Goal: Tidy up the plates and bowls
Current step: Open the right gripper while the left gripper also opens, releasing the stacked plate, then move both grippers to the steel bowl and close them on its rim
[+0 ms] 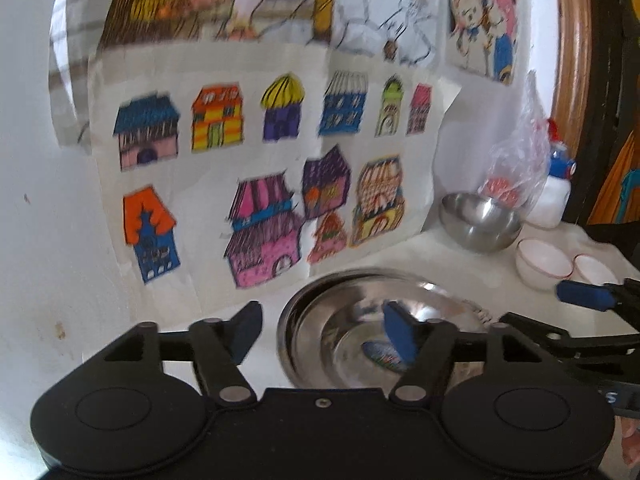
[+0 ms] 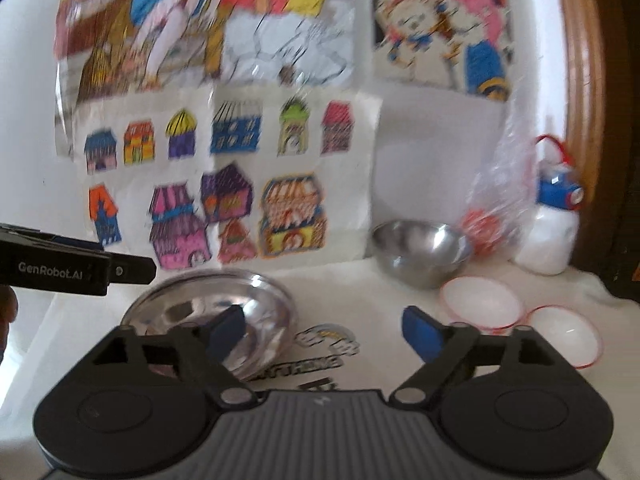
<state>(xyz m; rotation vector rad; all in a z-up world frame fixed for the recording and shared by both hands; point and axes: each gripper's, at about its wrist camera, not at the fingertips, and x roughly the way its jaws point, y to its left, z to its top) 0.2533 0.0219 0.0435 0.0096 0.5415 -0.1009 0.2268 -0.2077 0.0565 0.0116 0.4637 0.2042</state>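
- We judge the step in hand to be a release: the steel plates (image 1: 372,328) lie stacked on the desk (image 2: 360,288) near its back edge, below the drawings (image 1: 256,160) on the wall, and both grippers stand clear of them.
- We draw both grippers straight back from the stack before turning toward the next piece, so that no finger catches a rim and shifts the stack.
- We treat the steel bowl (image 2: 420,252) at the back right of the desk, and the two white bowls (image 2: 480,304) just in front of it, as the likely next pieces. The white bowls sit side by side, close or touching; we cannot tell which.
- We approach a bowl with one finger inside the rim and one outside. Thin steel rims are slippery and call for a firm, square grip.
- We keep clear of the plastic bag (image 2: 500,200) and the white bottle (image 2: 548,240) at the back right corner; both would tip easily.
- Left gripper (image 1: 324,324): jaws spread wide, nothing between the pads. Its right finger appears over the plates, but we see no contact.
- Right gripper (image 2: 324,330): jaws spread wider, holding nothing. Between its fingers we see only bare desk with a printed logo (image 2: 328,344); the plates lie behind its left finger.
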